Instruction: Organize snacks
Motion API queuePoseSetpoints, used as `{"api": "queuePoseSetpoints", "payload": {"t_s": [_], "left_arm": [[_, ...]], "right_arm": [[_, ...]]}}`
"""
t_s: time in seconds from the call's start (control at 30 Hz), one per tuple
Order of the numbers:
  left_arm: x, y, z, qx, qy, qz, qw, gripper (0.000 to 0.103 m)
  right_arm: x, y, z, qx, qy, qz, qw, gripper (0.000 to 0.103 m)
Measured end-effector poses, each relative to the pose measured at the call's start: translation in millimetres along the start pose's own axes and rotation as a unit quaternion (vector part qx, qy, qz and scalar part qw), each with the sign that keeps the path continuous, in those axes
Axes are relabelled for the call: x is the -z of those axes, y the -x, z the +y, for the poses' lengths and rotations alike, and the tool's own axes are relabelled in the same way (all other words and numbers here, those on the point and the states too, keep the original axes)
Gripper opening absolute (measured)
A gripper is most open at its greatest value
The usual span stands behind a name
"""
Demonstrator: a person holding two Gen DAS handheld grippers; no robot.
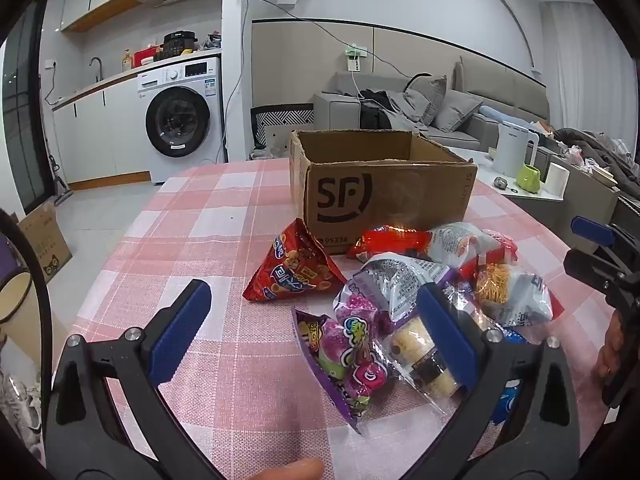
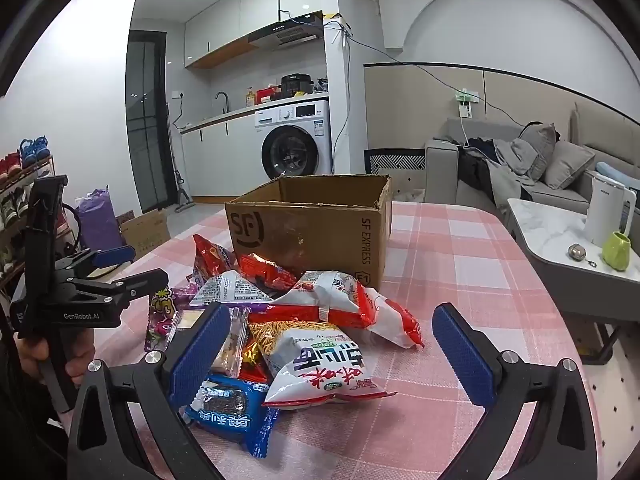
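An open brown SF cardboard box (image 1: 384,196) stands on the pink checked tablecloth (image 1: 208,240); it also shows in the right wrist view (image 2: 312,232). A pile of snack packets lies in front of it: a red triangular bag (image 1: 296,270), a purple candy bag (image 1: 348,356), a clear roll packet (image 1: 424,356), a white and red noodle bag (image 2: 324,356) and a blue cookie pack (image 2: 228,412). My left gripper (image 1: 316,336) is open, just above the purple bag. My right gripper (image 2: 332,356) is open, around the noodle bag without touching it.
A low side table (image 2: 540,232) with a white kettle (image 2: 608,216) and a green cup (image 2: 616,250) stands to the right. A grey sofa (image 1: 460,116) is behind the box. A washing machine (image 1: 180,120) and floor boxes (image 1: 44,240) are to the left.
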State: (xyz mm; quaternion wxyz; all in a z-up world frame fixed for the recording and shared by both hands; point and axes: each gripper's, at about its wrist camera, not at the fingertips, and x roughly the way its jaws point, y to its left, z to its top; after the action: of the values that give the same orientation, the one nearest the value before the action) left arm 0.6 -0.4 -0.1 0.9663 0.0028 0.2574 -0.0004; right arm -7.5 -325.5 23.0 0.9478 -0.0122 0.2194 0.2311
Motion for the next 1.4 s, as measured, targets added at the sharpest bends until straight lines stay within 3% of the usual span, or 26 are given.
{"api": "queuePoseSetpoints", "payload": {"t_s": [1.4], "left_arm": [[1.0, 1.2, 1.9, 0.01, 0.011, -0.003, 0.9999, 0.102]], "right_arm": [[-0.2, 1.4, 1.8, 0.001, 0.007, 0.002, 1.0, 0.103]]}}
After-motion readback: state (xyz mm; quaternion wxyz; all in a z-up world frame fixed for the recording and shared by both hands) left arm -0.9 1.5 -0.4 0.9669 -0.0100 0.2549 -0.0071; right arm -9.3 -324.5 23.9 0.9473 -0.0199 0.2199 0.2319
